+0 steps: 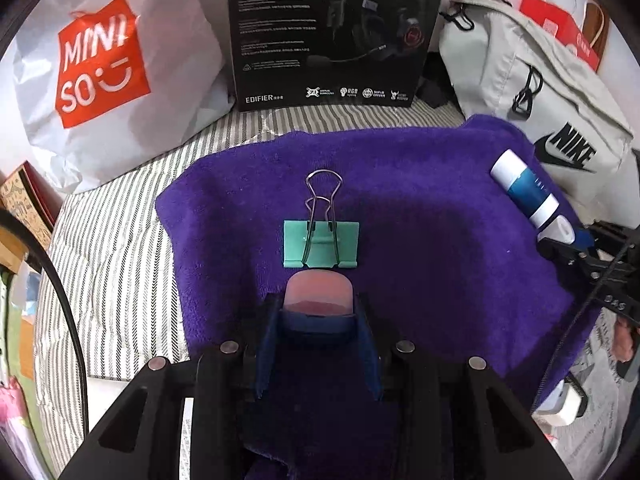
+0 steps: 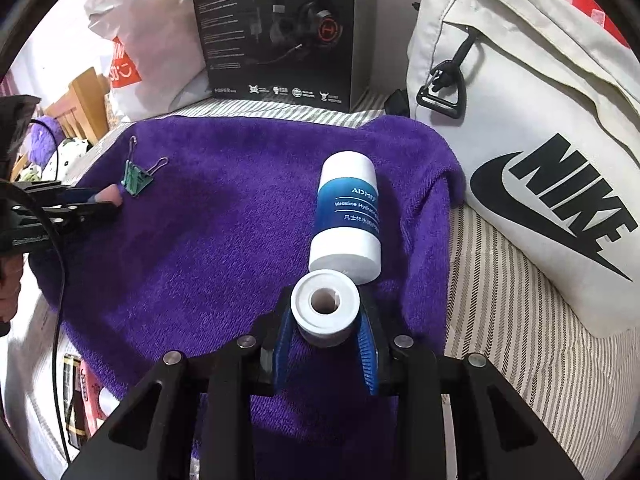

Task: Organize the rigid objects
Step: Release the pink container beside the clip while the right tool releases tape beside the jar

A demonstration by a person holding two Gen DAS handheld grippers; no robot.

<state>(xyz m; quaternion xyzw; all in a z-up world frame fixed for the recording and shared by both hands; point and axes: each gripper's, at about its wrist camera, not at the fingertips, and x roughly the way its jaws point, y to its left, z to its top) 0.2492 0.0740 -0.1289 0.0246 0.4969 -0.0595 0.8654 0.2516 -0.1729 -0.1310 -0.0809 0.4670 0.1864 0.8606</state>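
The left tool (image 1: pixel 319 300) is closed on a pink eraser (image 1: pixel 319 293), just beside the green binder clip (image 1: pixel 321 243) lying on the purple towel (image 1: pixel 420 208). The right tool (image 2: pixel 325 322) grips a white cap (image 2: pixel 325 305), beside the blue and white bottle (image 2: pixel 347 220) lying on the towel's right part.

White Miniso bag (image 1: pixel 100 80), black headset box (image 1: pixel 332 32), Nike bag (image 2: pixel 520 120) behind.

1 binder clip (image 1: pixel 320 244), 1 eraser (image 1: pixel 319 294), 1 bottle (image 2: pixel 347 216), 1 cap (image 2: pixel 325 307), 1 towel (image 1: pixel 420 200), 2 bags (image 1: pixel 116 80).
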